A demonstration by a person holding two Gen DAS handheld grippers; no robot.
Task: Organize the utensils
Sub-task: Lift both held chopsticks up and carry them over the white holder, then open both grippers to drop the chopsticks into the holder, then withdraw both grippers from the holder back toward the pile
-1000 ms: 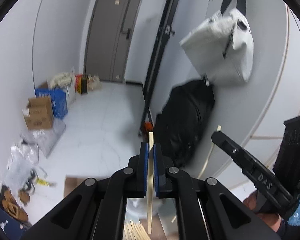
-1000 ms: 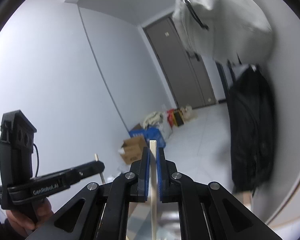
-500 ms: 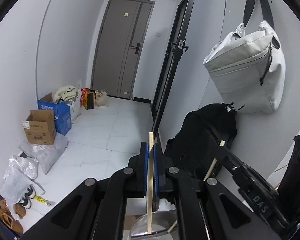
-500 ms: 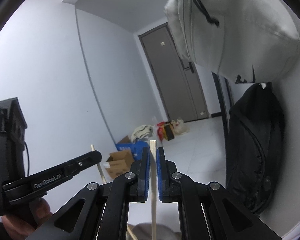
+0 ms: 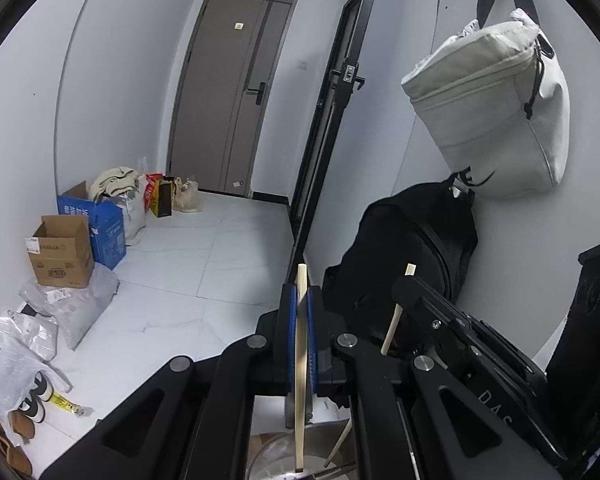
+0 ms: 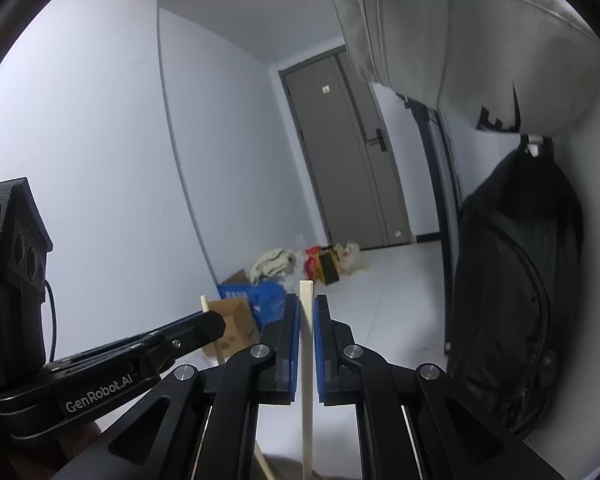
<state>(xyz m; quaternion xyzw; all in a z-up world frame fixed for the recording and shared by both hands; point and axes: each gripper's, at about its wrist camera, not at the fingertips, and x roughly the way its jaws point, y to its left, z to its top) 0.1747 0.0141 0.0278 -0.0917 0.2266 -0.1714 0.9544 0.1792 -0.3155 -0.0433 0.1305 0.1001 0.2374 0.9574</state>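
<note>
tongs, upright chopstick

Black left gripper and right gripper, both with blue pads; each clamps a pale wooden chopstick. Grey door at 12 o'clock; white marbled floor. At 9 o'clock, a blue box and brown carton. At 3 o'clock, an off-white bag above a black backpack.
</note>
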